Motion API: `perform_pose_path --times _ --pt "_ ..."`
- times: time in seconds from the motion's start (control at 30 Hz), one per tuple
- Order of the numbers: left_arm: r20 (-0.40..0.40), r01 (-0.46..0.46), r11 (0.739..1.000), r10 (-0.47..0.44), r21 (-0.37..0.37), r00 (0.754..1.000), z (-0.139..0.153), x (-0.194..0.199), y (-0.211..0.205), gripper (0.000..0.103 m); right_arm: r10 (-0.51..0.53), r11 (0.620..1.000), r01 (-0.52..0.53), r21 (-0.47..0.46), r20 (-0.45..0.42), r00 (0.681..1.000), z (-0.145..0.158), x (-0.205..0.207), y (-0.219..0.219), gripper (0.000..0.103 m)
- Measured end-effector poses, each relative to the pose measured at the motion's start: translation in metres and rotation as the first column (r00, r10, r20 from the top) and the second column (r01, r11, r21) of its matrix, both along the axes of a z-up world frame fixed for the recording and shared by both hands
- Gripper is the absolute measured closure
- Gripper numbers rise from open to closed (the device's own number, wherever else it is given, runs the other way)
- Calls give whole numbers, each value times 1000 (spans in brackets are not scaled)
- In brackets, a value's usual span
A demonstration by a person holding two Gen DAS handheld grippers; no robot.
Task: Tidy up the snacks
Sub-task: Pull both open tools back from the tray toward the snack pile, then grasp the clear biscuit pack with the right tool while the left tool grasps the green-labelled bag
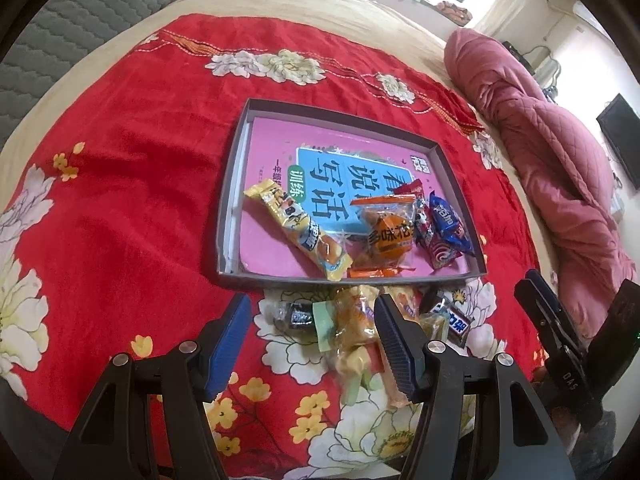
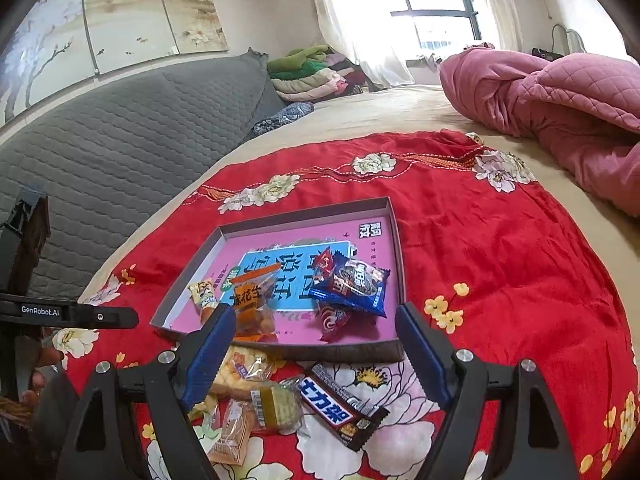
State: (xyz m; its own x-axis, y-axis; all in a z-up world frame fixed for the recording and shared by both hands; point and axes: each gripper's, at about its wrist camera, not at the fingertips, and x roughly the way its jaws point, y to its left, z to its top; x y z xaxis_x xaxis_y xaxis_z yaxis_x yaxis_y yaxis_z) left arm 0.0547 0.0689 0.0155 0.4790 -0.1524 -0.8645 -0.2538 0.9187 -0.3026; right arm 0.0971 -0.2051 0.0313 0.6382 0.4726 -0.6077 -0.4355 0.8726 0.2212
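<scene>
loose snacks (image 1: 352, 332) partly behind tongs

My left tongs (image 1: 314, 344) are matt black plastic with ribbed blue pads and bright metal rivets. The grey box lid (image 1: 348, 278) looks like matt cardboard, holding a glossy pink book (image 1: 272, 136). The snack wrappers (image 2: 352, 286) are shiny, crinkled plastic film. The red floral cloth (image 1: 132, 160) has a soft sheen.

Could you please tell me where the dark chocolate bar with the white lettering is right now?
In the right wrist view, the dark chocolate bar lies on the red floral blanket, just outside the tray's near wall, beside the green wafer packet.
</scene>
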Motion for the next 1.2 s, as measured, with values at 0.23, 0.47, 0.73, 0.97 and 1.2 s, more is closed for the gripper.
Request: perform_pose_path --times 0.23,0.47,0.73,0.97,1.2 --pt "2 4 1000 -4 -6 1000 0 -1 0 37 -2 1000 2 4 -11 1000 0 -8 -3 21" --pt "-11 20 1000 -20 -14 1000 -3 -3 -2 37 6 1000 -6 0 -31 1000 -3 -12 -2 21" --pt "-43 53 998 -54 -31 998 -15 -8 -11 37 69 997 -72 -41 -70 995 -12 -19 11 21" --pt "-96 58 996 -64 -65 993 -30 -9 -12 37 110 986 -122 -111 -111 988 -25 -23 26 21" --pt "-130 68 994 -79 -86 988 -44 -11 -16 37 130 980 -147 -134 -127 983 -32 -26 33 21"
